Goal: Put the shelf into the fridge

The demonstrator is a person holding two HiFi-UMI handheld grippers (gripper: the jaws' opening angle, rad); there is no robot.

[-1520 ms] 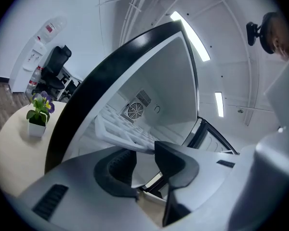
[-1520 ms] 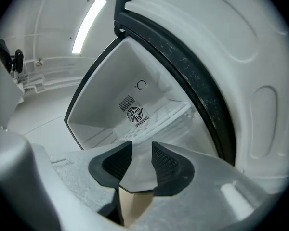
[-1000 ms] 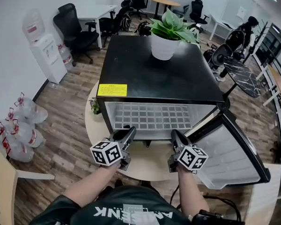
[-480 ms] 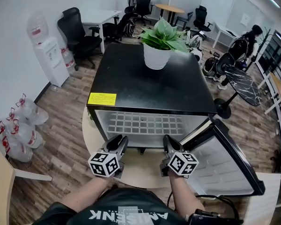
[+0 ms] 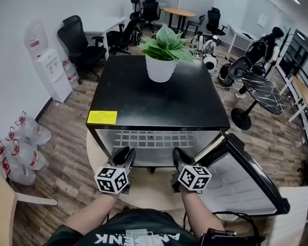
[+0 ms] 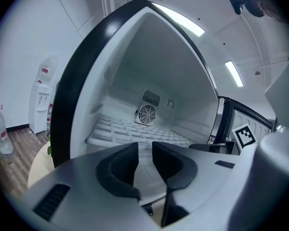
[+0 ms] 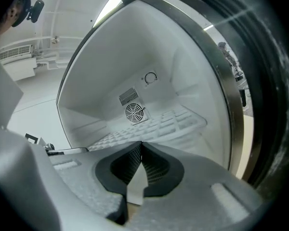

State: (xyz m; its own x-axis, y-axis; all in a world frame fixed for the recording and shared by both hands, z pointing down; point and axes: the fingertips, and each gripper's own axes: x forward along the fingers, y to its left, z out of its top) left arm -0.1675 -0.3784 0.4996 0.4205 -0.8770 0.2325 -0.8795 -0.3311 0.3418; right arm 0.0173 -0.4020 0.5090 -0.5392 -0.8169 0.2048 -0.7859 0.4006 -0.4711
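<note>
2 grippers hover before the open fridge [image 5: 159, 99]; the shelf [image 5: 159, 137] lies inside. On the left gripper [image 5: 123, 155] the fingers [image 6: 119, 170] have just been closing, half apart on nothing; the right gripper [image 5: 178, 155] has its fingers [image 7: 156, 170] pressed together, empty. Next, I'd guess: withdraw, shut the door [image 5: 244, 181].

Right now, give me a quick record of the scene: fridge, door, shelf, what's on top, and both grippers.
fridge: black, standing on a round table
door: open, swung out to the right
shelf: white grid, lying inside the fridge
on top: potted plant
left gripper: in front of the opening, jaws apart and just been closing, nothing between them
right gripper: in front of the opening, shut, holding nothing
</note>
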